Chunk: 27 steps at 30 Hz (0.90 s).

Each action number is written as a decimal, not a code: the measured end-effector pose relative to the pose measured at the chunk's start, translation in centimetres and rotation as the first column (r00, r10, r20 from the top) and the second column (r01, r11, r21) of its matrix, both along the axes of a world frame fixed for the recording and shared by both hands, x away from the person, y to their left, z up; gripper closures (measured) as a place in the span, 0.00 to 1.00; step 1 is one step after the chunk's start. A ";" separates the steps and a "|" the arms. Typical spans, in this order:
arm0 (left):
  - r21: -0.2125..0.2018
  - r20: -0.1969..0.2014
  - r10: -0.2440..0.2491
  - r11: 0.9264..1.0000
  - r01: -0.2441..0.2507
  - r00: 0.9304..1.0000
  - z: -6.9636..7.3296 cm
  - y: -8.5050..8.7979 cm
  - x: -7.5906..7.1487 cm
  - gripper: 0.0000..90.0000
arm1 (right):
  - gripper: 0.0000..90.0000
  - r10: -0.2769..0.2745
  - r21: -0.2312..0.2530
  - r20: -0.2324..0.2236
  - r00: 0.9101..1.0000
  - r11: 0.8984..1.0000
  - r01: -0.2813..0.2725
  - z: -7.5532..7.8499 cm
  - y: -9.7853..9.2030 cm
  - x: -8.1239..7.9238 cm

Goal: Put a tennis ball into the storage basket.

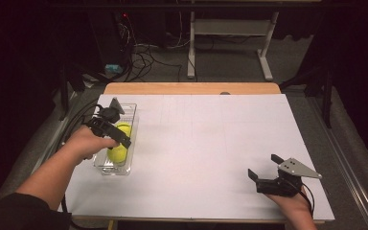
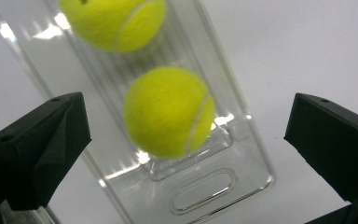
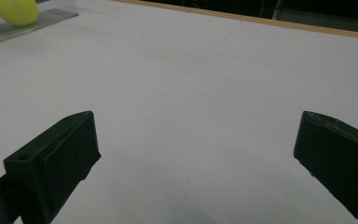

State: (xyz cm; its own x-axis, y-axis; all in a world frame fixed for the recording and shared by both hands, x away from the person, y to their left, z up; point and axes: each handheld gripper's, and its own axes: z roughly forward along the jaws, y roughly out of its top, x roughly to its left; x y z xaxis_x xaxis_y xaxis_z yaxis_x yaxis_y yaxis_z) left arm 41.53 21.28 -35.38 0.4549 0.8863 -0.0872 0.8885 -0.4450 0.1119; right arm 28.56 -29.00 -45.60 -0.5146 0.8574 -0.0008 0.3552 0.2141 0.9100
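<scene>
From the high view, we have the left gripper [image 1: 111, 129] over the clear bin [image 1: 103, 166] at the counter's left edge, with the right gripper [image 1: 264, 171] spread wide near the front right corner. In the left gripper view, our jaws gape wide around the nearer tennis ball [image 2: 168, 111], so we should probably centre it and descend inside the bin walls before closing. In the right gripper view, bare counter [image 3: 223, 93] lies between the wide jaws, so we judge that hand best kept still.

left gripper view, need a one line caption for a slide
Open left gripper poised above two tennis balls lying in a clear plastic bin on a white table.
</scene>
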 end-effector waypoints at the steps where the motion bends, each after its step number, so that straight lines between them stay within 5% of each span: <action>1: 0.002 -0.001 -0.013 1.000 0.013 1.000 -0.1 -0.5 0.0 0.01 | 0.00 0.001 -0.001 0.001 1.000 1.000 -0.001 0.0 0.0 0.0; 17: -0.022 -0.002 -0.168 0.986 0.168 0.986 -1.0 -9.3 0.0 0.00 | 0.00 0.009 0.000 -0.001 1.000 1.000 -0.009 -0.1 0.2 0.0; 27: -0.053 0.045 -0.214 0.975 0.216 0.976 -2.7 -12.2 -1.1 0.00 | 0.00 0.011 0.003 0.000 1.000 1.000 -0.011 0.0 0.2 -0.1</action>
State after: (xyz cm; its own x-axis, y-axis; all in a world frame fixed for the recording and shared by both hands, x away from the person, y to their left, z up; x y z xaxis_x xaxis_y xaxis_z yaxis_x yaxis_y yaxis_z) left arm 40.47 9.11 -38.08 0.6383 0.7613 -0.1139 0.7672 -0.6170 0.1751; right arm 28.46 -28.79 -45.56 -0.5241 0.8517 0.0018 0.3526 0.2151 0.9107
